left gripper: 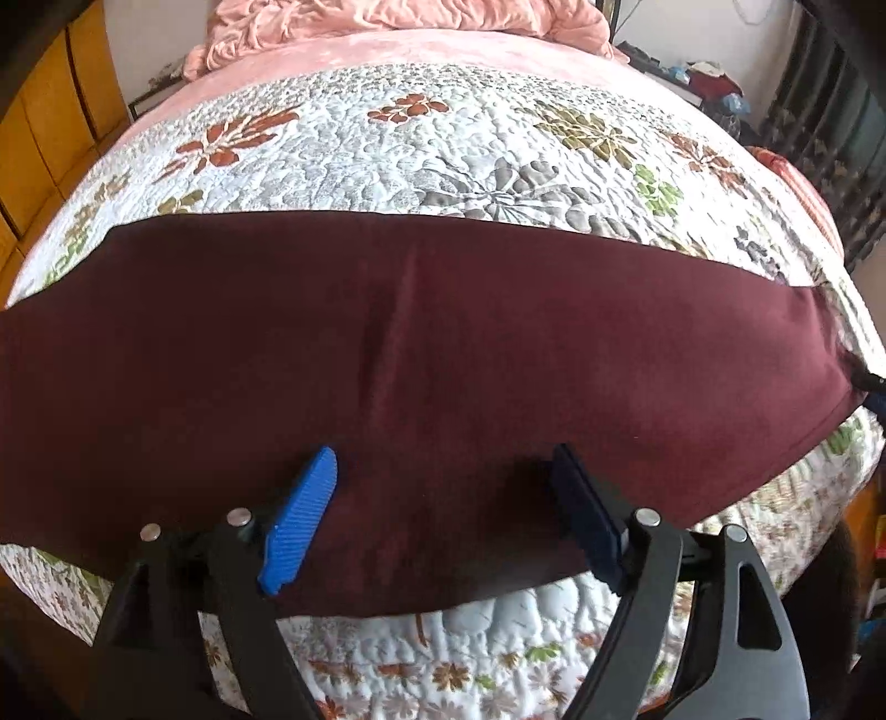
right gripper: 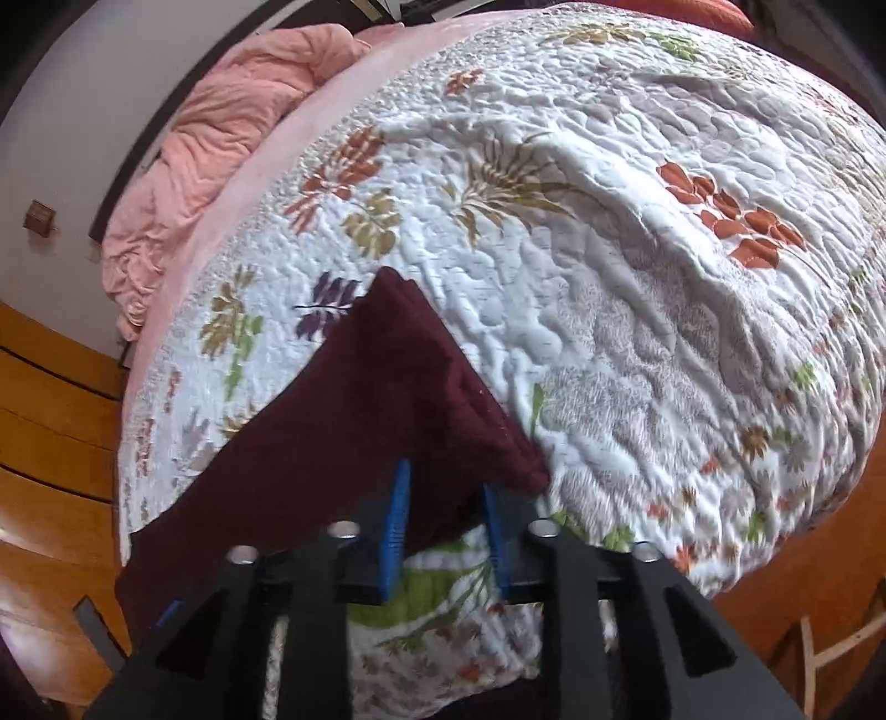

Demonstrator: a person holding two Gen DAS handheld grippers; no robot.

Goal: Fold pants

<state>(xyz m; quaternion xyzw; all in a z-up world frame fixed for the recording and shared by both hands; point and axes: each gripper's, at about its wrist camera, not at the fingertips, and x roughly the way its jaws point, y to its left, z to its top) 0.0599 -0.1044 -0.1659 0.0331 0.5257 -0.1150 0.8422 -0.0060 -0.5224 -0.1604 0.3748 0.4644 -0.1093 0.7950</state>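
Observation:
Dark maroon pants (left gripper: 421,365) lie flat in a long band across a floral quilt (left gripper: 421,138) on a bed. My left gripper (left gripper: 443,471) is open, its blue fingers (left gripper: 302,520) spread wide over the near edge of the pants, holding nothing. In the right wrist view the pants (right gripper: 354,399) end in a folded corner. My right gripper (right gripper: 446,487) has its blue fingers (right gripper: 397,515) partly closed around the near edge of that corner; whether it pinches the cloth is unclear. The right gripper's tip shows at the far right in the left wrist view (left gripper: 872,385).
A rumpled pink blanket (left gripper: 398,27) lies at the head of the bed, also in the right wrist view (right gripper: 221,133). Wooden cabinets (left gripper: 39,127) stand to the left. Clutter (left gripper: 703,77) sits beyond the bed's right side. Wooden floor (right gripper: 50,443) shows beside the bed.

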